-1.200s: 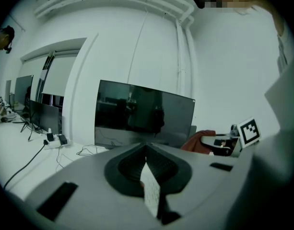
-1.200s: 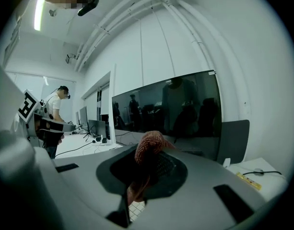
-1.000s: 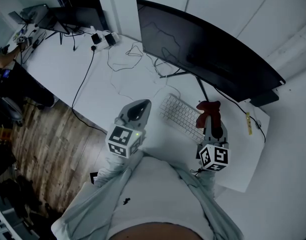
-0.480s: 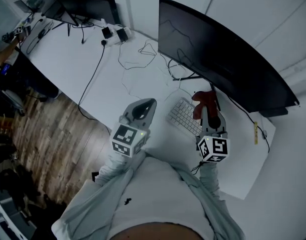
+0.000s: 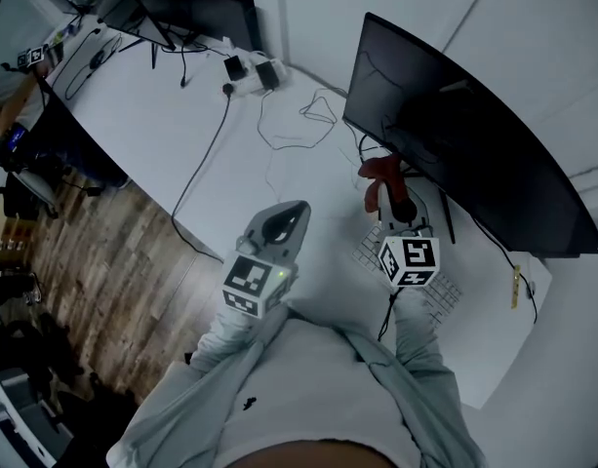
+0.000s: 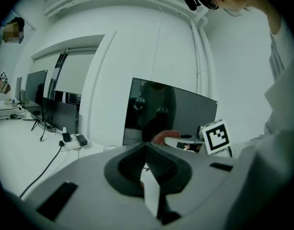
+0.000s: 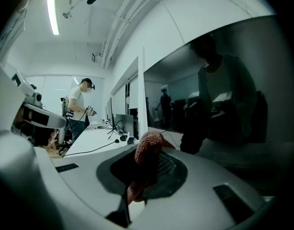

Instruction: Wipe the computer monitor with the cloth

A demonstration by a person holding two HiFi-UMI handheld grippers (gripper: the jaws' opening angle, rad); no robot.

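Observation:
The wide black curved monitor (image 5: 474, 154) stands on the white desk (image 5: 181, 135), its dark screen filling the right gripper view (image 7: 233, 104). My right gripper (image 5: 388, 198) is shut on a red cloth (image 5: 378, 175), lifted near the screen's lower left part; whether it touches the screen is unclear. The bunched cloth (image 7: 147, 150) sticks out between the jaws. My left gripper (image 5: 289, 214) hovers over the desk to the left, shut with nothing in it. From the left gripper view, the monitor (image 6: 175, 111) and the red cloth (image 6: 161, 137) lie ahead.
A white keyboard (image 5: 440, 291) lies under my right arm. Loose cables (image 5: 299, 125) and a power strip (image 5: 250, 71) lie on the desk. A second monitor (image 5: 196, 13) stands at the far end. A person (image 7: 79, 109) stands by the desk's far end. Wooden floor (image 5: 94, 261) lies left.
My right gripper has carried the red cloth up from over the keyboard towards the monitor's lower left part. The left gripper has hardly moved. The head view has swung left.

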